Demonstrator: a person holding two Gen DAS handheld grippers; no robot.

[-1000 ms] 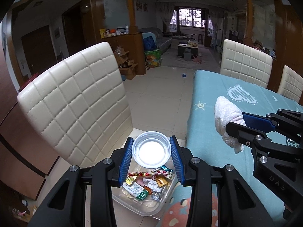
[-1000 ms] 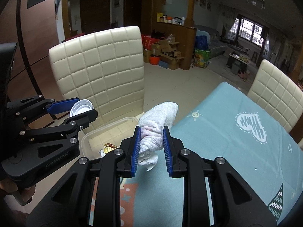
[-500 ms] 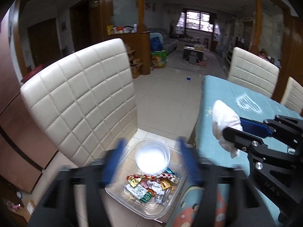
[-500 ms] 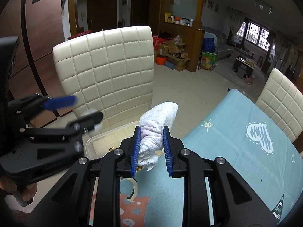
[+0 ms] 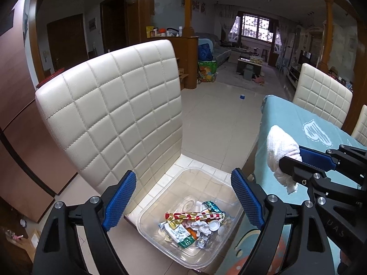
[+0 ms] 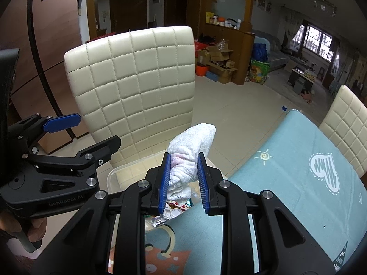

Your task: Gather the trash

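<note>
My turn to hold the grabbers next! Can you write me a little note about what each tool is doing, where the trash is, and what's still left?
Left tool: open and holding nothing; its jaws have just been opening over the clear plastic bin on the cream quilted chair.
Right tool: shut on the crumpled white paper towel, beside the bin at the edge of the teal tablecloth.
Done: wrappers and the small clear plastic cup lie in the bin.
Left: bring the towel over the bin and let go.
</note>
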